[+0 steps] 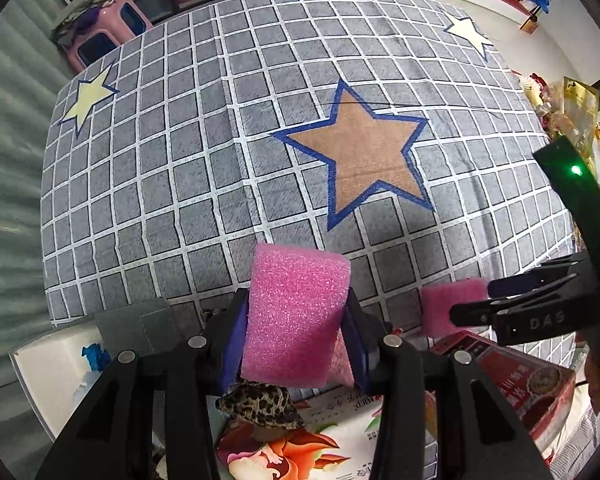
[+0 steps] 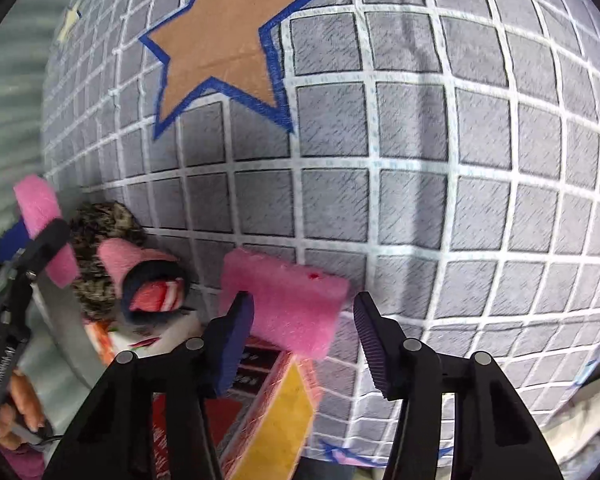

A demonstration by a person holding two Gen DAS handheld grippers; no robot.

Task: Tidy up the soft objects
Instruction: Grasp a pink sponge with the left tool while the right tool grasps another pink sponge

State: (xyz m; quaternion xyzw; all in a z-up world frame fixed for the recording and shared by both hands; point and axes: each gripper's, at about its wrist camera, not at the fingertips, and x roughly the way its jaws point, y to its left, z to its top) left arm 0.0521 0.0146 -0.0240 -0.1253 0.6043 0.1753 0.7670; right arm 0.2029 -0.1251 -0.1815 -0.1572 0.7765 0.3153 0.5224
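Spread across the surface: grey cloth with a white grid (image 1: 180,184), a big brown star outlined in blue (image 1: 364,152) near its middle, pale yellow stars (image 1: 88,96) toward the far corners. Beyond the far edge, a pink plastic stool (image 1: 108,32) with clothes heaped on top.

Left gripper (image 1: 296,320) pointing steeply down, fingers clenched on a pink foam block (image 1: 300,280). Block standing upright between the pads, squeezed in at its lower half, held above the things below. Directly beneath it, a leopard-print soft piece (image 1: 260,400) on a flower-printed bag (image 1: 300,448).

Right gripper (image 2: 302,336) at the near edge of the cloth, fingers released, straddling a second pink foam block (image 2: 288,304). Left pad touching or almost touching one end of that block, hard to tell which; right pad clearly apart from the other end. Block lying crosswise at the cloth's near edge, partly over a red printed box (image 2: 260,380).

From the right wrist view: leopard-print soft piece just beside a pink rolled soft piece with a dark cuff (image 2: 148,280), red-and-white stripes showing inside its opening. Left gripper and its foam above them at the left edge of view, a person's hand (image 2: 20,408) on the handle.
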